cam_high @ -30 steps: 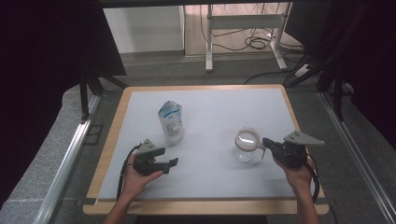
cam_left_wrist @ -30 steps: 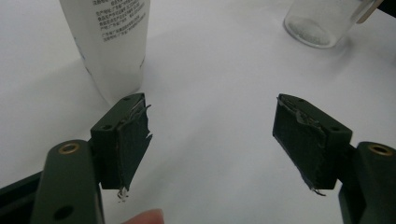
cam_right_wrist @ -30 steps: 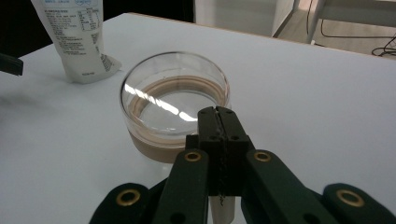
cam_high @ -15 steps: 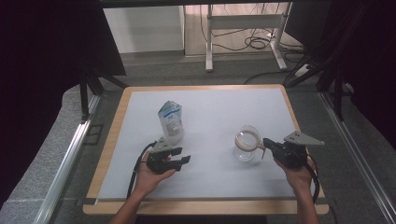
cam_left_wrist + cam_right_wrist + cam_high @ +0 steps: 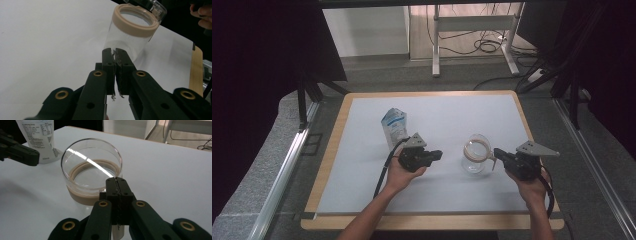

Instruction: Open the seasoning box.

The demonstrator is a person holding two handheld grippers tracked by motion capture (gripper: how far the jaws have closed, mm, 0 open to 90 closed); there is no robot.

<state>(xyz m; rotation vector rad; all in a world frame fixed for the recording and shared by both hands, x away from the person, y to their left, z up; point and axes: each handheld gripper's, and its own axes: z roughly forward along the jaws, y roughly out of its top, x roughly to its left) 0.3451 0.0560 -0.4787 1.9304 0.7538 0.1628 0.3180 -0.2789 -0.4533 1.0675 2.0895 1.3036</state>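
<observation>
High view: one table (image 5: 337, 150) with a pale wooden rim carries a single white mat (image 5: 432, 190) across its top. Grey floor runs around it, dark curtains hang at both sides, and a metal stand with loose cables sits on the floor at the back. On the mat are two things. One milk carton (image 5: 394, 127) stands upright left of centre. One clear glass jar (image 5: 476, 152) with a tan ring at its mouth stands right of centre, its hinged lid open. There are two grippers. The left gripper (image 5: 438, 154) has just clenched, jaws together with nothing between them, pointing at the jar from near the carton. The right gripper (image 5: 497, 152) is clenched on the jar's hinged lid at the rim.
</observation>
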